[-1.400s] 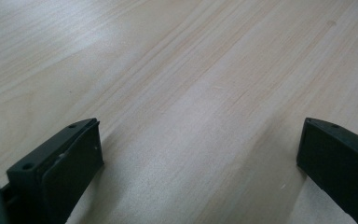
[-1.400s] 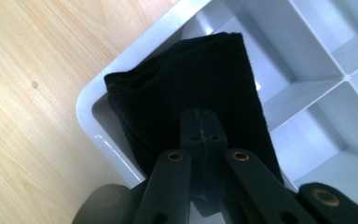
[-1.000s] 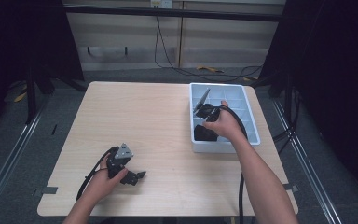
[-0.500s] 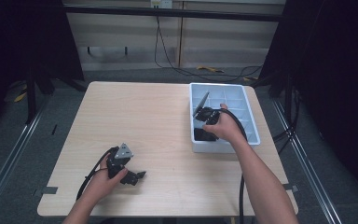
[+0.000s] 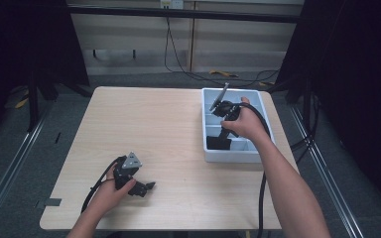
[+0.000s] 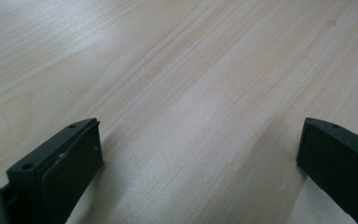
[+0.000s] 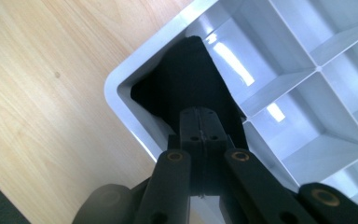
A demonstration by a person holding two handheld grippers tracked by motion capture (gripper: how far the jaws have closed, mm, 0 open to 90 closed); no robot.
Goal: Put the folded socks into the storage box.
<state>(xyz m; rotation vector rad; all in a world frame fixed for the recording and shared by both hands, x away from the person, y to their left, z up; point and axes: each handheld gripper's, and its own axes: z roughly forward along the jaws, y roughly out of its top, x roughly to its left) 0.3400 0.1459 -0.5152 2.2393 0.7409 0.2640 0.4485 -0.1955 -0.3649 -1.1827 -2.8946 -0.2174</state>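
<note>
The landmark is the grey divided tray, which stands on the right half of the wooden bench, close to its right edge. The right gripper hangs over the tray's near left corner compartment, held by the person's right hand, pointing down. Its jaws are pressed together on a fold of black cloth; the rest of the cloth spreads out below them in that corner compartment, dark against the pale walls, reaching into the corner nearest the bench's middle. In the high view the cloth shows as a dark patch in the tray's near left cell, under the hand. The neighbouring compartments farther along the tray show bare grey floors.

Well to the left of the tray, near the bench's front edge, the left gripper lies low on the wood in the person's left hand. Its jaws are spread wide with bare bench between them, pinching nothing
</note>
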